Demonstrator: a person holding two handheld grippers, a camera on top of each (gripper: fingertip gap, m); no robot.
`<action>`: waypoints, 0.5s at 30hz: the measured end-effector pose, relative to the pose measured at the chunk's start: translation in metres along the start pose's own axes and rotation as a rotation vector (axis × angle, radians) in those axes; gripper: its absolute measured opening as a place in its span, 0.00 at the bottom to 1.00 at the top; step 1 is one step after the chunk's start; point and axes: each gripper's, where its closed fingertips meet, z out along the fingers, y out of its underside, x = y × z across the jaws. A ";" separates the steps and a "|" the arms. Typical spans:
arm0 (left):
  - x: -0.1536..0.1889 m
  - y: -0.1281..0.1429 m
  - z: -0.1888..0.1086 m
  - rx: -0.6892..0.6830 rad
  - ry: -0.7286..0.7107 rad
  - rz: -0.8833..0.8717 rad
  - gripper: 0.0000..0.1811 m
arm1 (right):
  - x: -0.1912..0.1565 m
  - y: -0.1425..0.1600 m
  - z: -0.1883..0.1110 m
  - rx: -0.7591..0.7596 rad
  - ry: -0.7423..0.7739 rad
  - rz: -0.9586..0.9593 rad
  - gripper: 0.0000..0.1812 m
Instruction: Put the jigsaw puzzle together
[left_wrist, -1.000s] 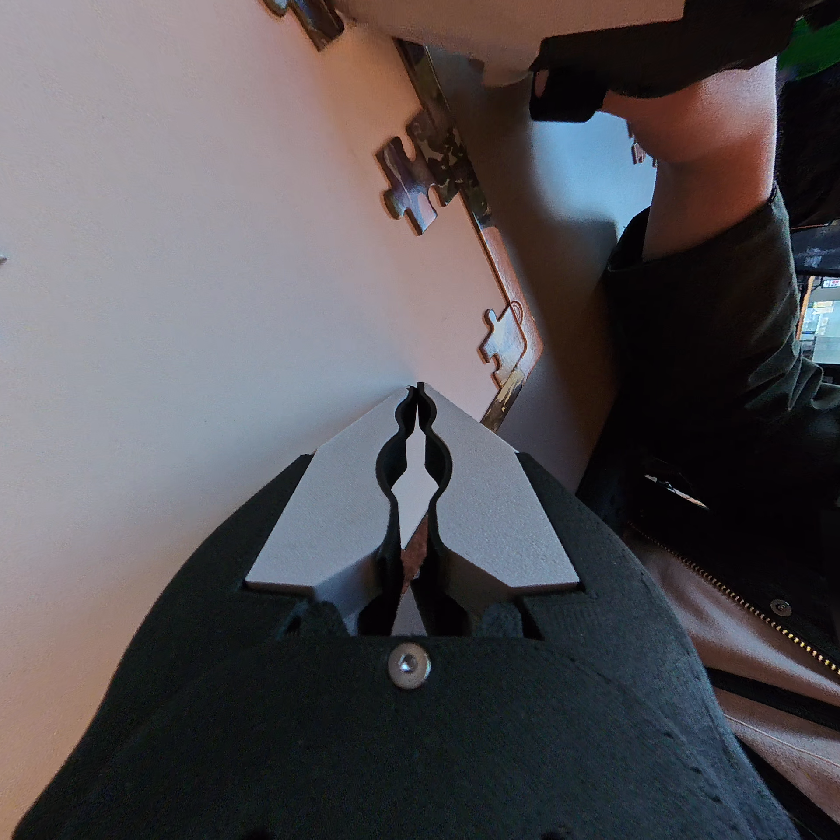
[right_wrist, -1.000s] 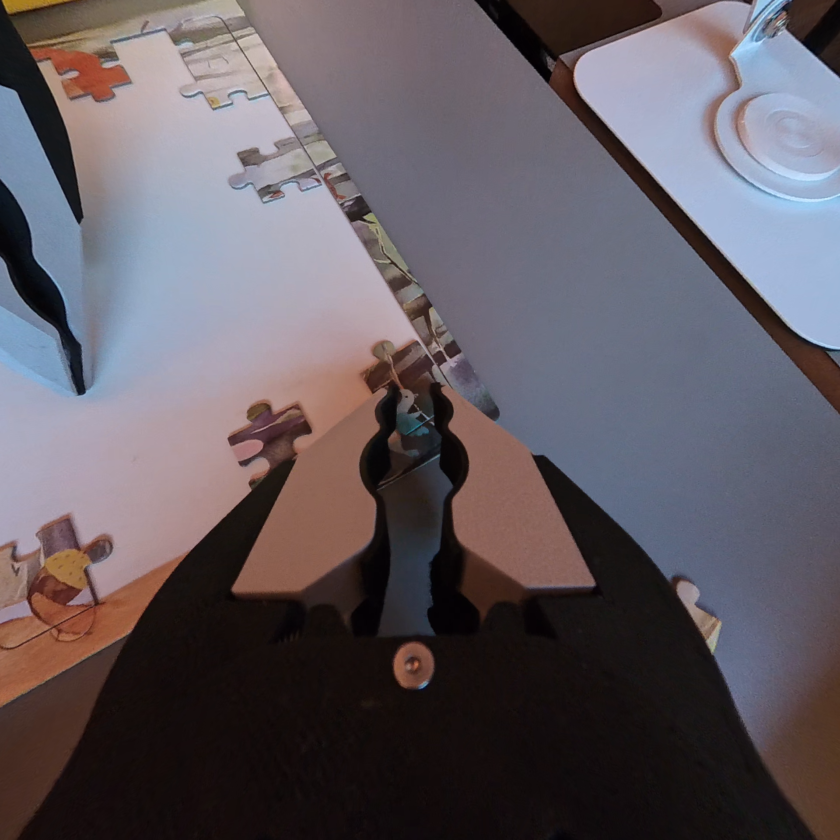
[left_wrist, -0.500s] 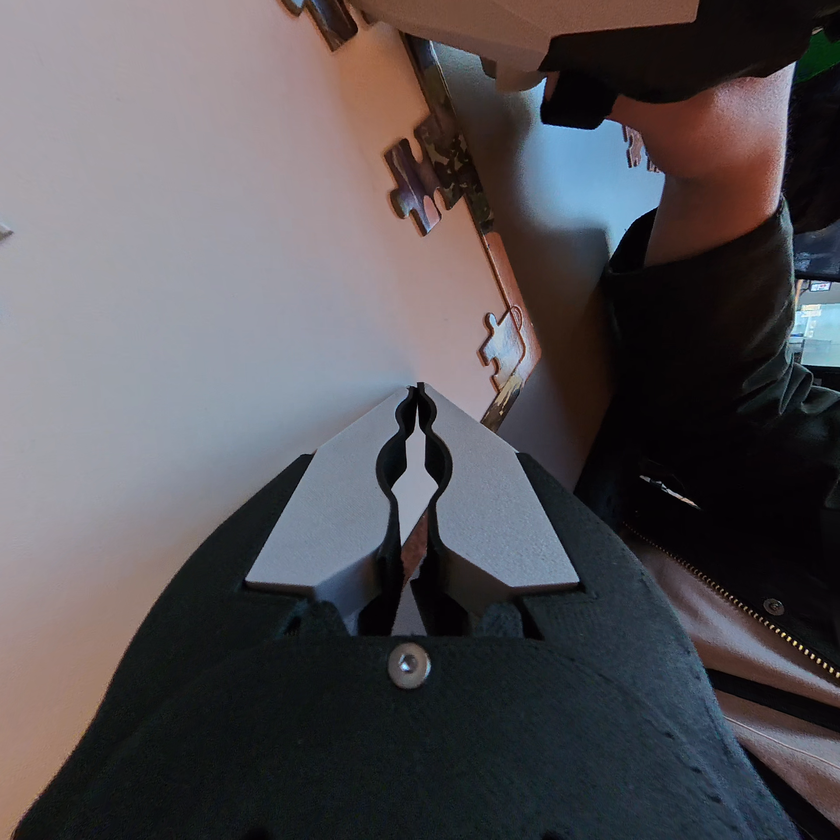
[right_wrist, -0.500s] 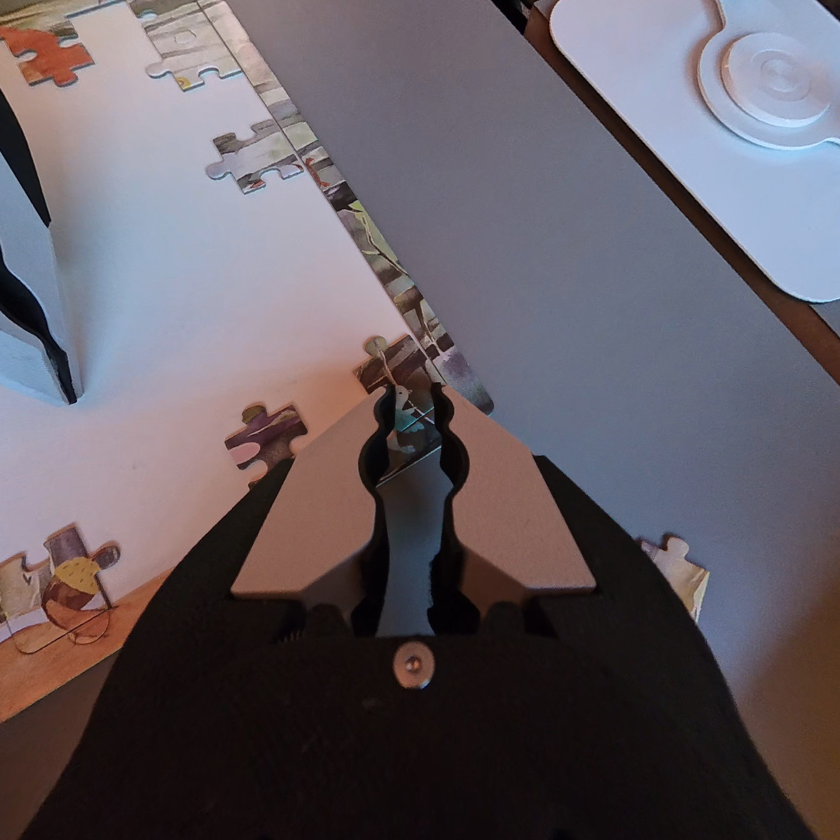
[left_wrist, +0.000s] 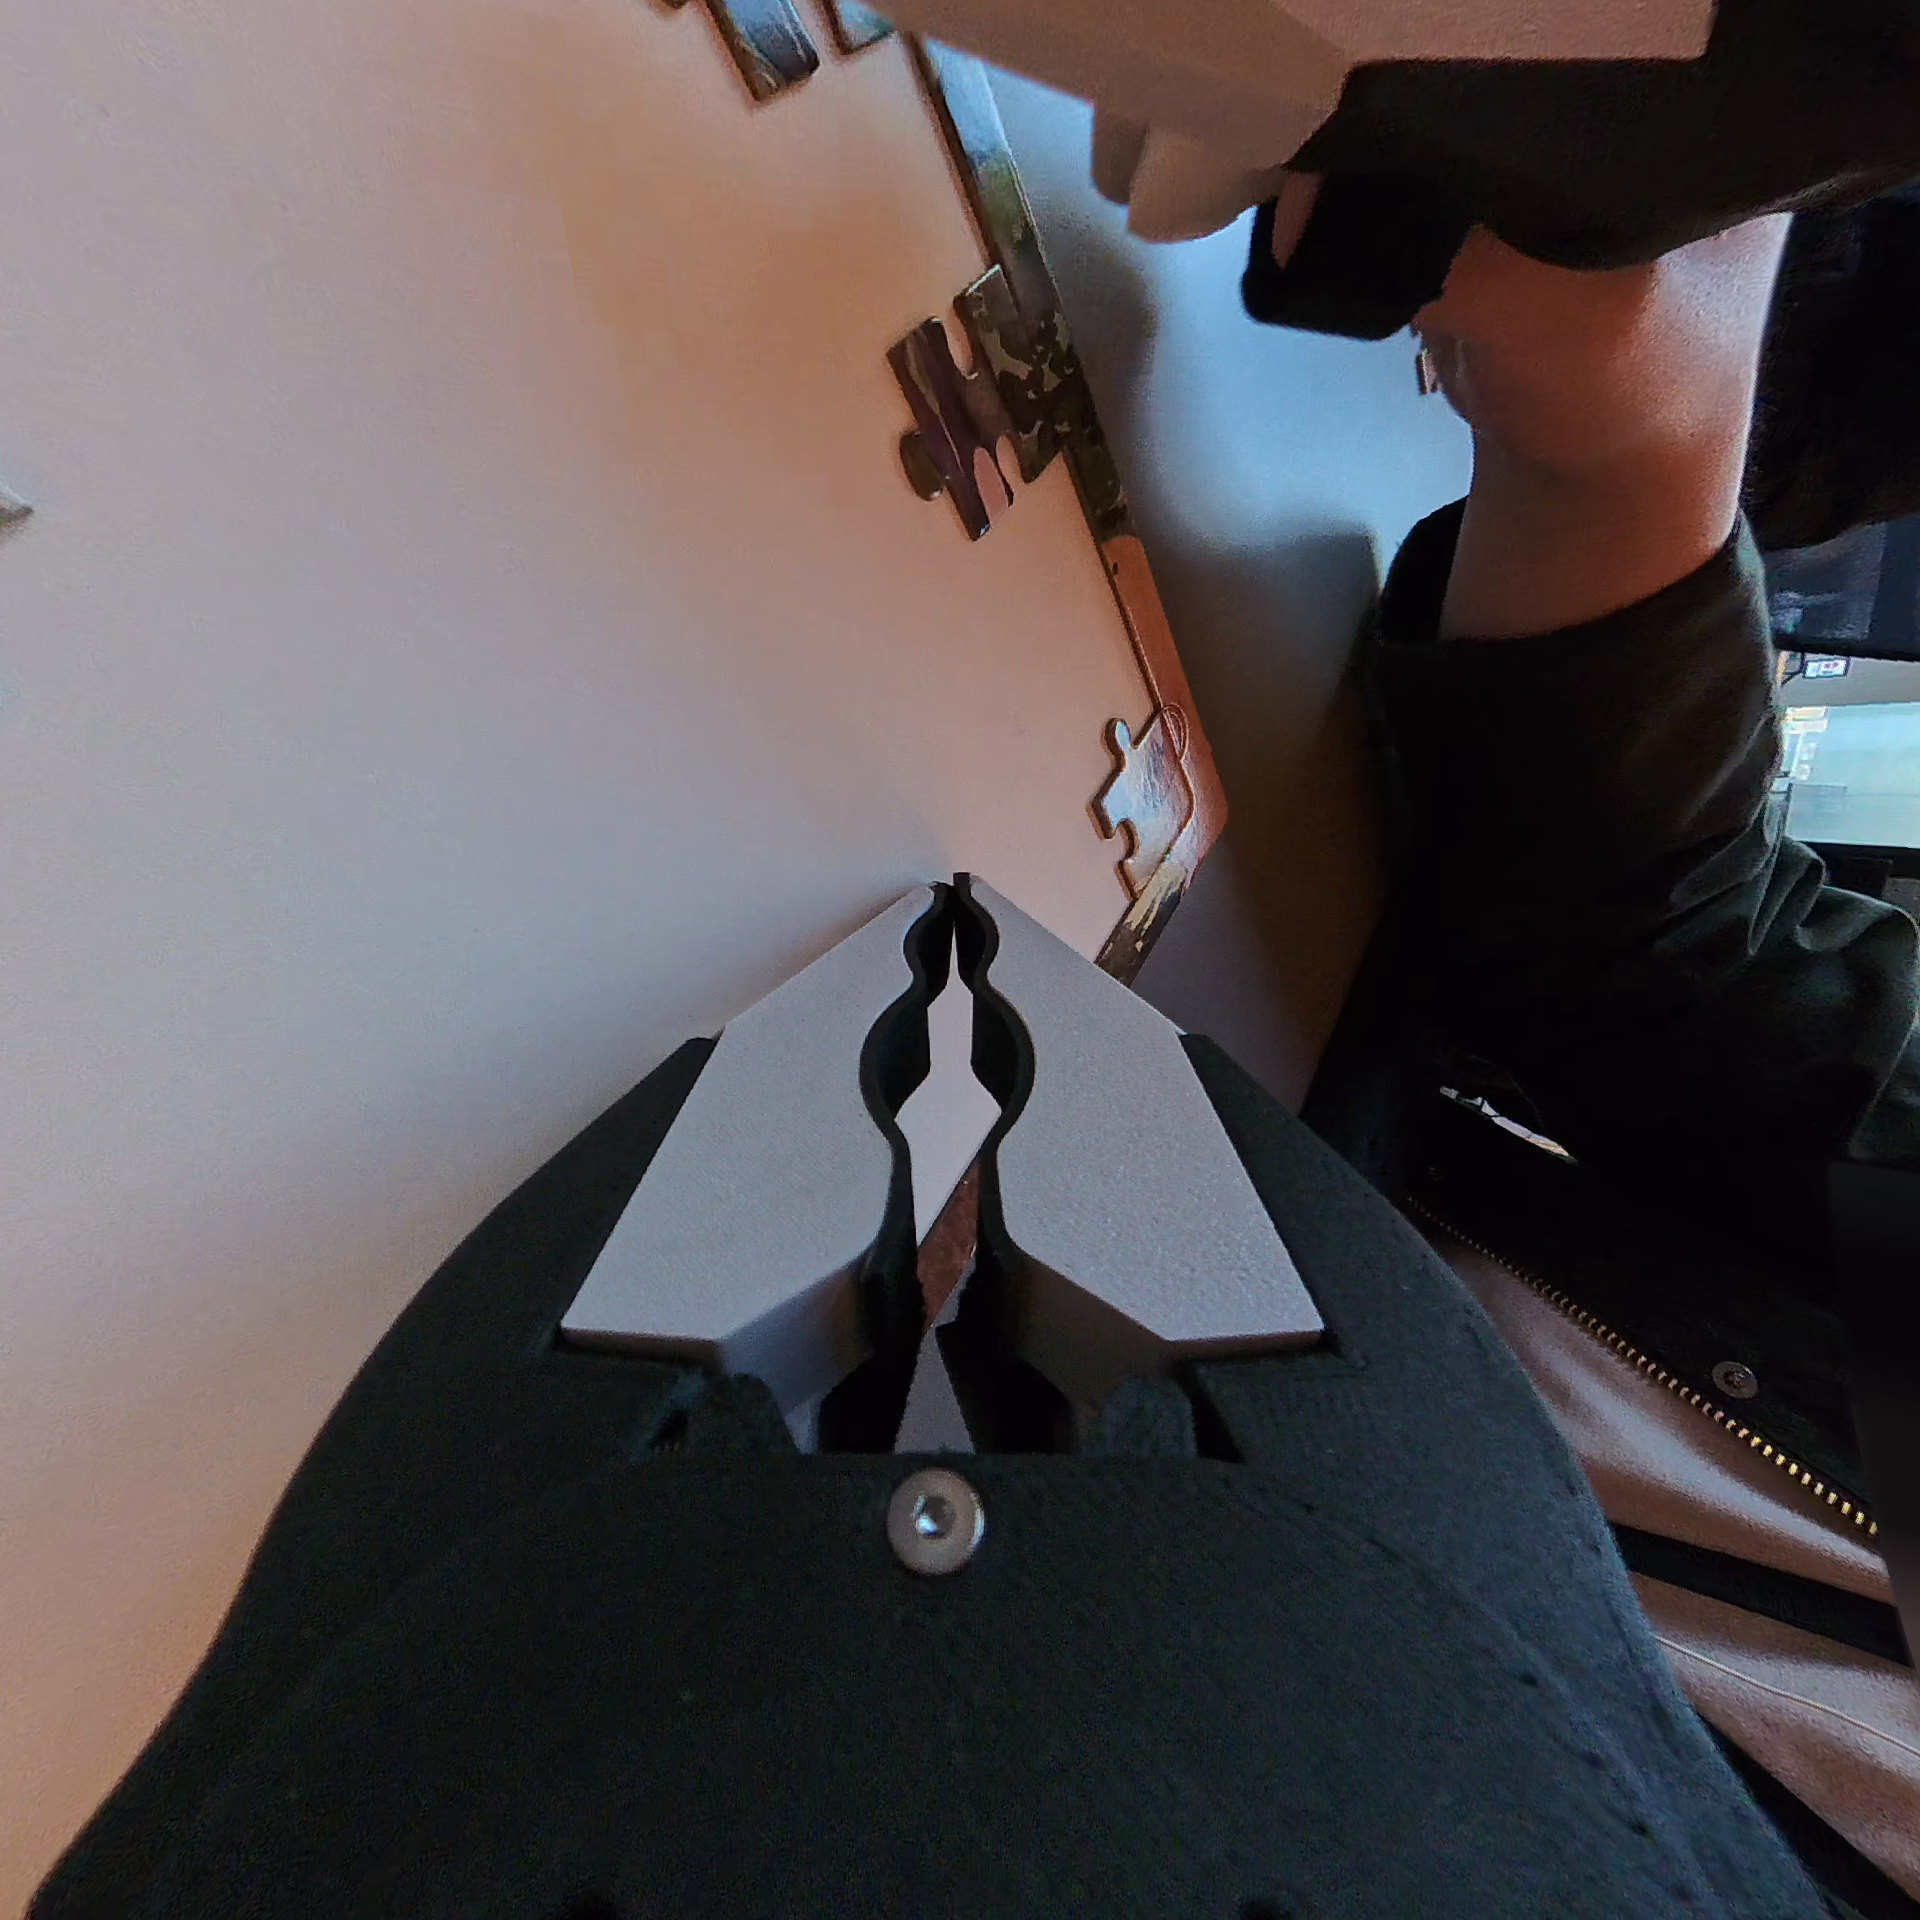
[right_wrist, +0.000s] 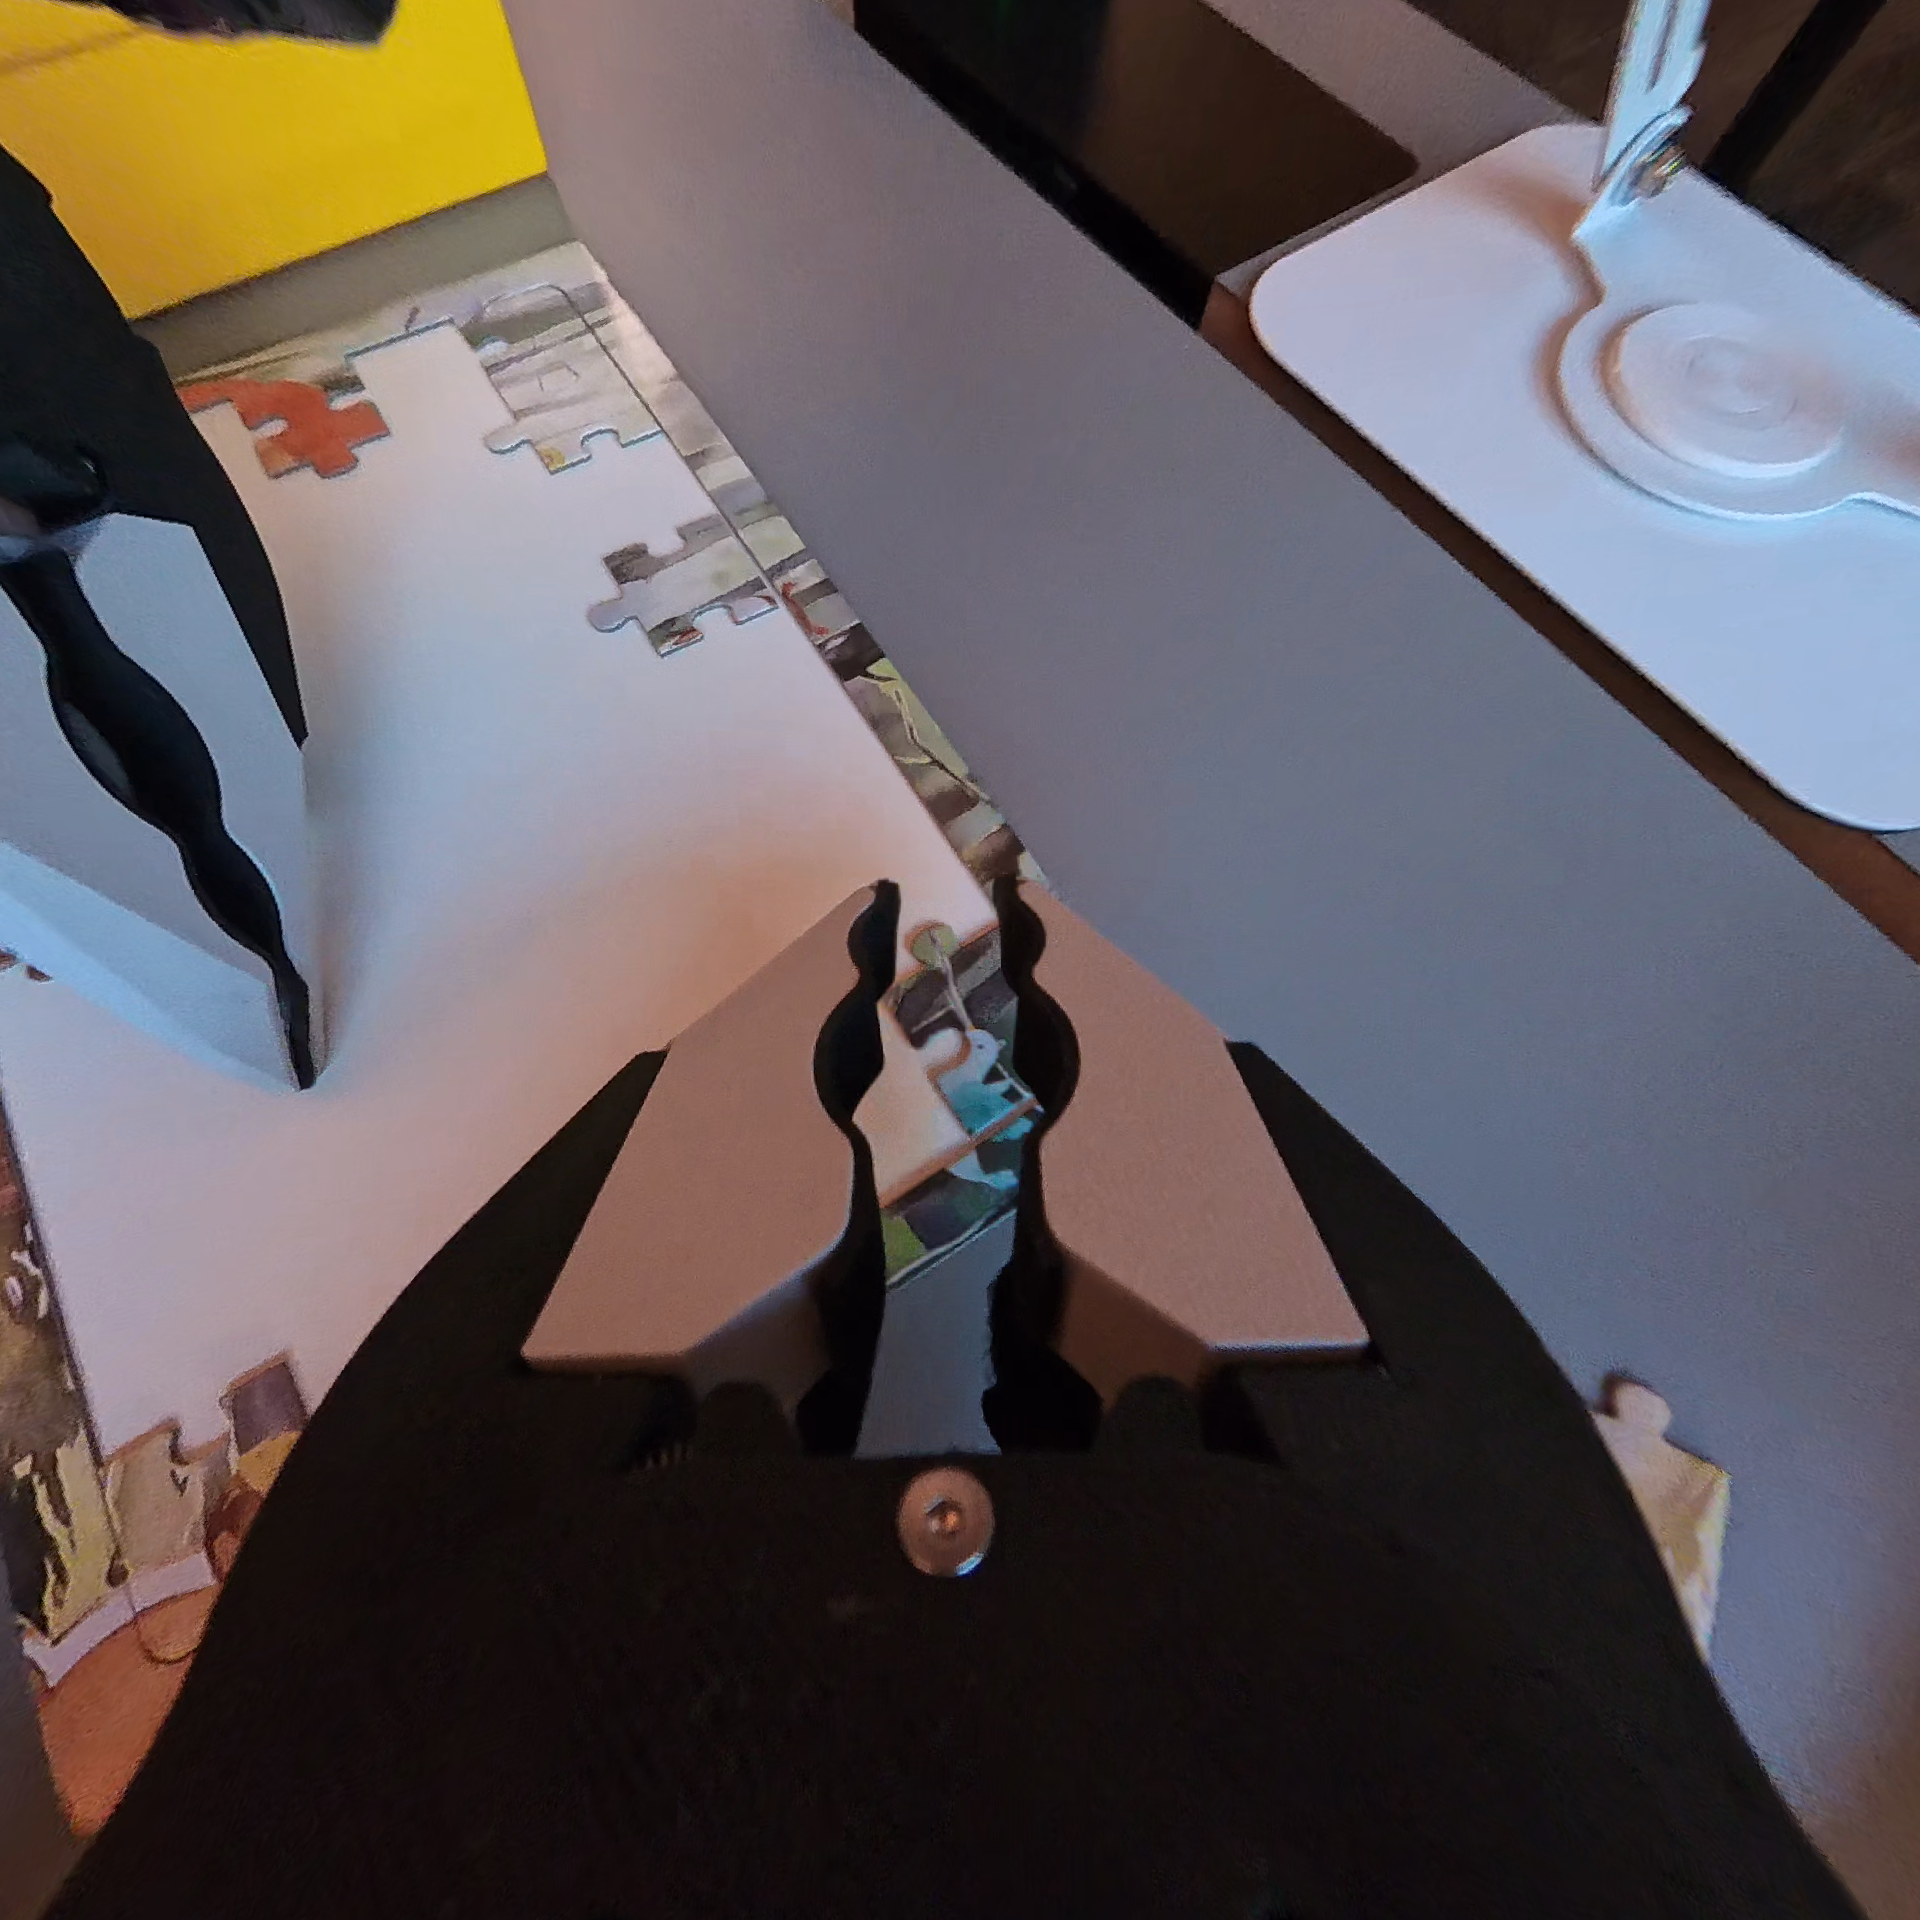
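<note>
With its two grey fingers pressed together at the tips, the left gripper (left_wrist: 958, 883) is clenched and holds nothing visible, its closed point resting against the white puzzle board (left_wrist: 468, 623); the same gripper appears at the left edge of the right wrist view (right_wrist: 296, 1049), tip down on the board. Just beyond that tip, a corner piece (left_wrist: 1148, 800) sits in the board's printed frame, and farther along the same edge a dark purple piece (left_wrist: 961, 436) is joined to the border strip. Beside the board, a person's forearm in a dark sleeve (left_wrist: 1579, 831) reaches toward the upper right of the left wrist view. By contrast, the right gripper (right_wrist: 943, 899) is released, its jaws parted with a clear gap and grasping nothing, hovering above the near corner of the board. Seen through that gap, a piece showing a small blue figure (right_wrist: 982, 1081) lies in the frame at that corner. Along the board's far edge, a grey-toned piece (right_wrist: 686, 603) and an orange piece (right_wrist: 312, 426) are seated, the white interior remaining largely unfilled. One loose pale piece (right_wrist: 1662, 1475) lies on the grey table (right_wrist: 1299, 779) to the right of the gripper, well apart from the board. A white stand base (right_wrist: 1610, 499) rests beyond the table's far edge.
</note>
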 end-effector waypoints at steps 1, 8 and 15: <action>0.000 0.000 0.000 0.001 0.003 -0.003 0.00 | -0.002 0.004 0.004 -0.019 -0.010 -0.005 0.11; -0.001 0.001 -0.001 0.005 0.019 -0.017 0.00 | 0.002 0.020 0.005 -0.104 0.013 -0.063 0.10; -0.002 0.003 -0.002 0.006 0.017 -0.017 0.00 | 0.002 0.017 -0.006 -0.052 -0.032 -0.029 0.12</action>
